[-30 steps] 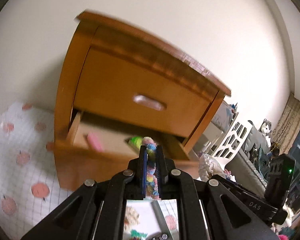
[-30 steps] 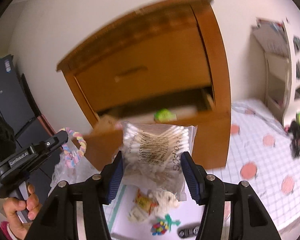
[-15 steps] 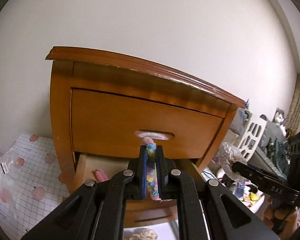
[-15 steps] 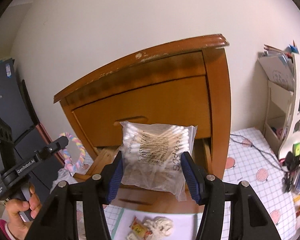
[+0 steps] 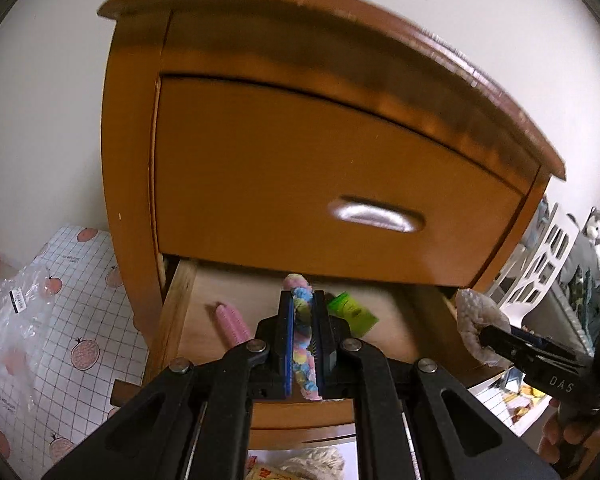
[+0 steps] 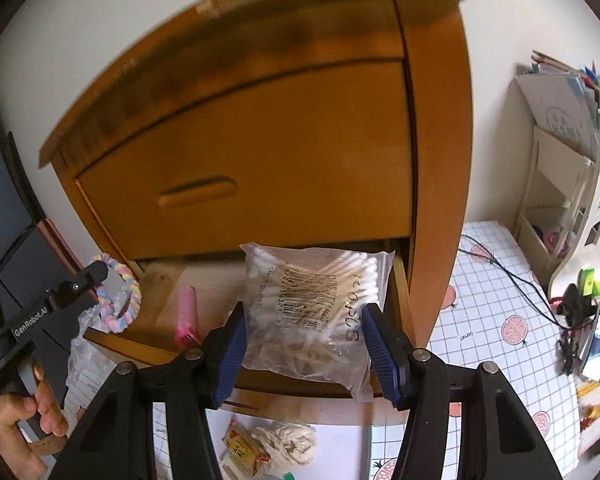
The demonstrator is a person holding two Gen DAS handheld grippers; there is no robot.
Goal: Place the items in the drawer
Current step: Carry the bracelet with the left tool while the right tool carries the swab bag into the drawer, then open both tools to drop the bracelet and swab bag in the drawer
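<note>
A wooden nightstand has its lower drawer (image 5: 172,316) (image 6: 156,344) pulled open. My left gripper (image 5: 303,300) is shut on a pastel braided rope ring (image 5: 302,344), held over the drawer's middle. The ring (image 6: 120,300) and the left gripper (image 6: 96,276) also show at the left of the right wrist view. My right gripper (image 6: 304,312) is shut on a clear bag of cotton swabs (image 6: 316,300), which hangs over the drawer's right part. Inside the drawer lie a pink hair roller (image 5: 230,322) (image 6: 186,316) and a green packet (image 5: 350,312).
The upper drawer (image 5: 332,200) is closed above the open one. On the checked cloth (image 6: 500,292) below lie a snack packet (image 6: 242,446), a string ball (image 6: 290,438) and a clear plastic bag (image 5: 16,320). A white rack (image 6: 556,184), cables and a phone stand at the right.
Both grippers have tilted down and moved in toward the open drawer; half a second ago they pointed at the upper drawer front. The rope ring and swab bag now hang over the drawer's inside.
</note>
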